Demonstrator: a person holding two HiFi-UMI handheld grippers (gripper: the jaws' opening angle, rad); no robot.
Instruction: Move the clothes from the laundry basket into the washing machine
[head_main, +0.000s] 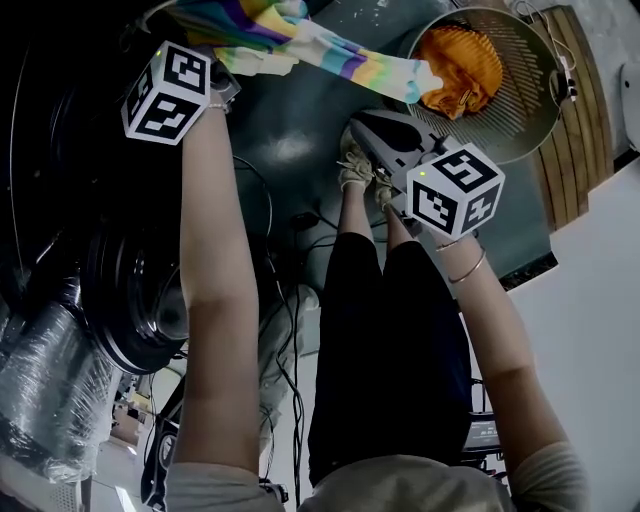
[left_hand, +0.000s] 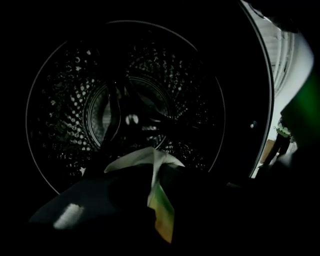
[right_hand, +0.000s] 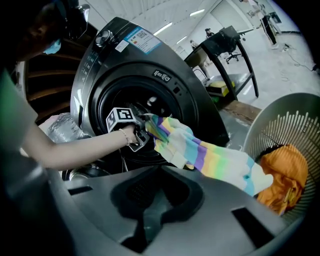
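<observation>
My left gripper (head_main: 222, 72) is shut on one end of a pastel striped cloth (head_main: 330, 50) and holds it at the washing machine's (right_hand: 145, 75) dark round opening. In the left gripper view the perforated drum (left_hand: 130, 110) fills the picture, and a fold of the cloth (left_hand: 159, 195) is pinched in the left gripper (left_hand: 157, 182). The cloth's (right_hand: 205, 152) other end trails back to the laundry basket (head_main: 530, 110), where an orange garment (head_main: 462, 68) lies. My right gripper (head_main: 385, 135) hangs shut and empty between washer and basket, its grey jaws (right_hand: 157, 175) together.
The washer's round door (head_main: 135, 300) stands open at the left, next to a plastic-wrapped bundle (head_main: 50, 390). Cables (head_main: 290, 300) run over the floor by the person's feet (head_main: 358, 170). The basket (right_hand: 295, 130) stands on a wooden board, with desks farther back.
</observation>
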